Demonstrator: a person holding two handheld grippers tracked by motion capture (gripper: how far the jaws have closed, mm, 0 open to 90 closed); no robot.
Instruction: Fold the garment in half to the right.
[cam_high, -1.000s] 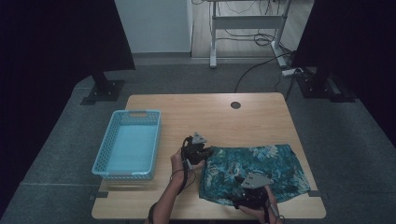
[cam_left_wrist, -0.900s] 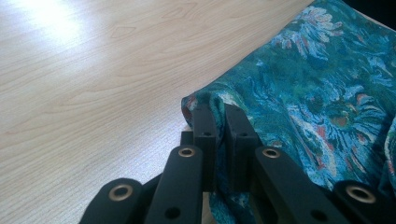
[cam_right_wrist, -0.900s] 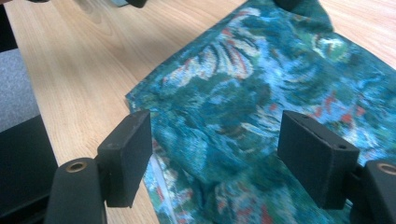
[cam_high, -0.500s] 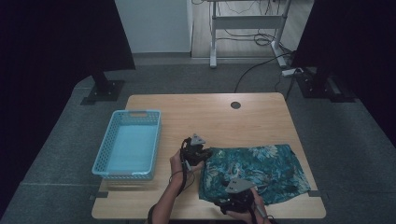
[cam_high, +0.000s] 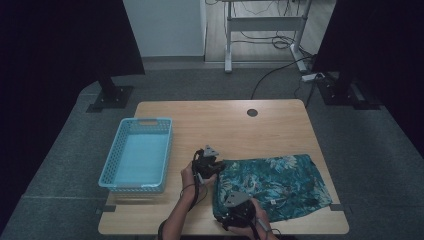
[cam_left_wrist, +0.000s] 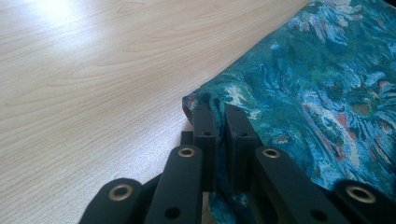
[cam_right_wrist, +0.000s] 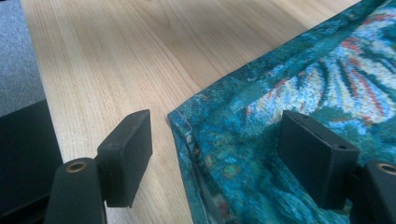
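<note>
A teal floral cloth lies flat on the right front of the wooden table. My left gripper is at the cloth's far-left corner. In the left gripper view that gripper is shut on a pinched fold of the cloth at its edge. My right gripper is at the cloth's near-left corner. In the right gripper view that gripper is open, its jaws on either side of the cloth's hemmed corner without pressing on it.
A light blue plastic basket stands empty on the left of the table. A round cable hole sits near the far edge. The table's front edge runs just below both hands, with grey floor all around.
My right gripper has slid left along the cloth's near edge to its near-left corner. The left gripper and the cloth corner it holds have stayed put.
</note>
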